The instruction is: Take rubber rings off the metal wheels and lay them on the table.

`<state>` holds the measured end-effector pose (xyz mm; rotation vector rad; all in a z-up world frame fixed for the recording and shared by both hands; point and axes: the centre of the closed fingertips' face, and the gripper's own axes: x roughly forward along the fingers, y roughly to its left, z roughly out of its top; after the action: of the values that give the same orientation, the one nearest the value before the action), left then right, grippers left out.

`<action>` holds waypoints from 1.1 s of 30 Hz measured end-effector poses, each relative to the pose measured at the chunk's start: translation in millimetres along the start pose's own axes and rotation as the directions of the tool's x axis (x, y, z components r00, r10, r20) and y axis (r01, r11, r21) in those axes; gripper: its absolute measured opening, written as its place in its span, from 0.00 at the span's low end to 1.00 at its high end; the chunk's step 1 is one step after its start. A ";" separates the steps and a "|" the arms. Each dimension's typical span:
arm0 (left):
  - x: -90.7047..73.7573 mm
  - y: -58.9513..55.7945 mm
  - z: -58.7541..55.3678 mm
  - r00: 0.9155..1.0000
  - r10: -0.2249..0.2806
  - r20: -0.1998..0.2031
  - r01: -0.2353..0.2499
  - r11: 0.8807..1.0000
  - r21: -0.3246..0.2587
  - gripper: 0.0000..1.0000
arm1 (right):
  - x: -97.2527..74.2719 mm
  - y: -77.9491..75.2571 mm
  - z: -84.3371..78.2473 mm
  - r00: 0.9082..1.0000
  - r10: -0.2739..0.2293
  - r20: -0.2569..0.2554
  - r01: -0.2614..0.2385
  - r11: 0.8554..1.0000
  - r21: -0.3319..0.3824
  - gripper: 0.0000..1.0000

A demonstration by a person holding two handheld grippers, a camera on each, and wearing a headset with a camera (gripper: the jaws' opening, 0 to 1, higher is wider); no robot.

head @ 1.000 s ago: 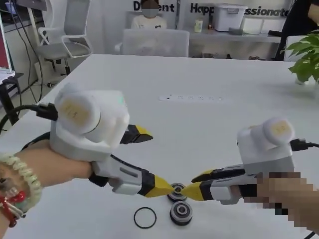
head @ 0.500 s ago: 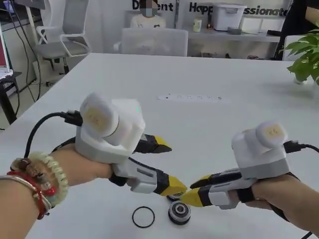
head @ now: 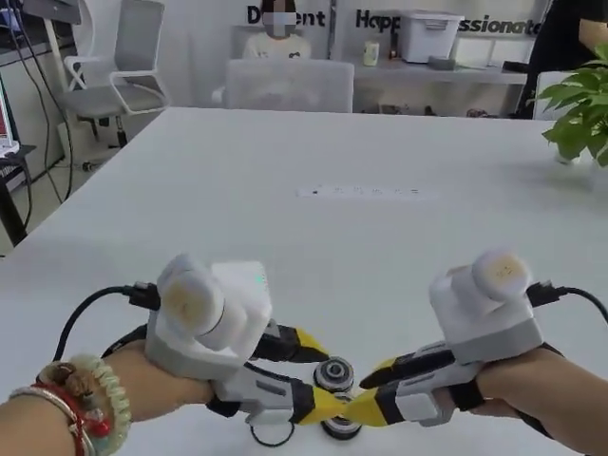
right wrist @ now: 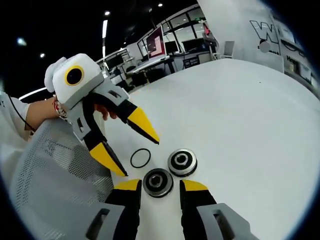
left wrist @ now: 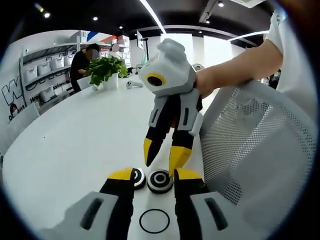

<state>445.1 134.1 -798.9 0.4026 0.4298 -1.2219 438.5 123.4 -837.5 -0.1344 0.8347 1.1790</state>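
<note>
Facing each other across the work, the left gripper [left wrist: 156,176] and the right gripper [right wrist: 160,186] are both holding their jaws spread with nothing pinched, and the same small round silver metal wheel [right wrist: 158,182] is lying flat on the white table [head: 380,237] between the yellow tips in both gripper views. A second wheel [right wrist: 182,162] of the same kind is resting just beside it, and a thin black loose rubber ring [right wrist: 140,158] is lying flat on the table nearby (so one ring seems to be off already). The dark fitted ring [right wrist: 150,182] on the nearer wheel is probably going to handle as soft, stretchy and very light, seated snugly on the metal, while the wheel is looking stiff, smooth and apt to slide. By my judgement one gripper should be steadying the wheel across its rim while the other is catching the rubber at its outer edge and peeling it away
</note>
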 end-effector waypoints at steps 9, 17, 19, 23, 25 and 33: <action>11.5 -11.4 -1.6 0.999 -0.042 -0.008 0.042 0.999 0.011 0.22 | 5.2 1.4 -14.3 0.997 -0.008 -0.072 0.004 0.998 -0.060 0.31; 21.0 -9.3 -15.7 0.998 -0.031 -0.055 0.032 0.999 0.027 0.18 | 6.5 -1.3 -18.9 0.996 -0.012 -0.092 0.001 0.993 -0.119 0.29; 22.9 -9.3 -18.3 0.997 -0.027 -0.069 0.029 0.999 0.033 0.17 | 6.1 -1.3 -19.1 0.996 -0.013 -0.093 0.000 0.991 -0.136 0.28; 26.0 -12.5 -21.9 0.996 -0.044 -0.083 0.045 0.999 0.003 0.12 | 6.9 -0.9 -20.0 0.995 -0.017 -0.098 -0.001 0.984 -0.179 0.27; 27.5 -13.2 -24.8 0.994 -0.043 -0.097 0.044 0.999 0.010 0.12 | 7.6 0.0 -20.2 0.995 -0.016 -0.100 -0.004 0.981 -0.194 0.26; 28.1 -12.2 -26.0 0.994 -0.036 -0.102 0.036 0.999 0.006 0.10 | 7.2 -1.5 -20.9 0.994 -0.030 -0.104 0.006 0.975 -0.222 0.23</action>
<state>438.8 121.2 -836.4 0.4668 0.5218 -1.2419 430.1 117.8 -857.2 -0.3908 0.7916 1.2546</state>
